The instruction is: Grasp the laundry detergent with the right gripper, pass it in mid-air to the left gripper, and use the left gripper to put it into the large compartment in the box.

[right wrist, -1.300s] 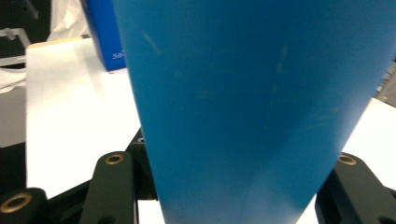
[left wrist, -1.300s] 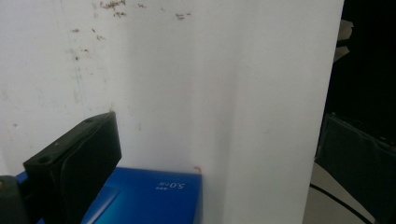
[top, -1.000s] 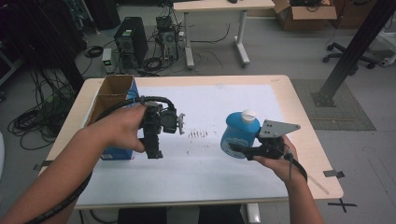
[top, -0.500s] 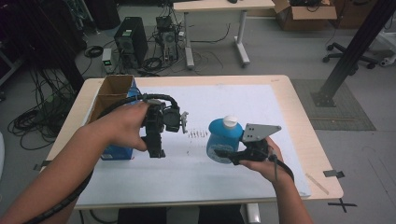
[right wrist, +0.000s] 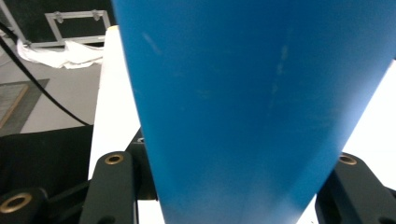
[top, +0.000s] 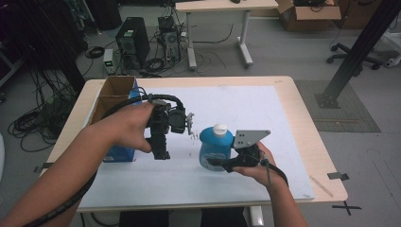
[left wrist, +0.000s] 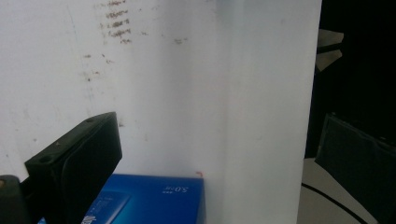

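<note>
A white sheet [top: 246, 113] covers most of the wooden table [top: 302, 109], leaving a bare wood margin along the right and far edges. The far and right parts of the sheet lie open; so does the near strip in front of both hands.

The right gripper [top: 218, 164] holds a blue bottle [top: 215, 150] with a white cap [top: 220, 128], its jaws pressed against the bottle's lower body on either side; in the right gripper view the blue wall [right wrist: 252, 107] sits squarely between the two black jaws. The bottle stands upright near the middle of the sheet, toward the near side.

The left gripper [top: 161, 152] is held above the sheet, left of the bottle and apart from it, jaws pointing down. In the left gripper view its jaws stand wide apart with nothing between them, the white sheet showing in the gap.

A blue box [top: 120, 152] lies just left of the left gripper, and an open cardboard box [top: 112, 94] stands behind it at the table's left edge. A patch of small dark marks [top: 194, 135] lies on the sheet between the grippers.
</note>
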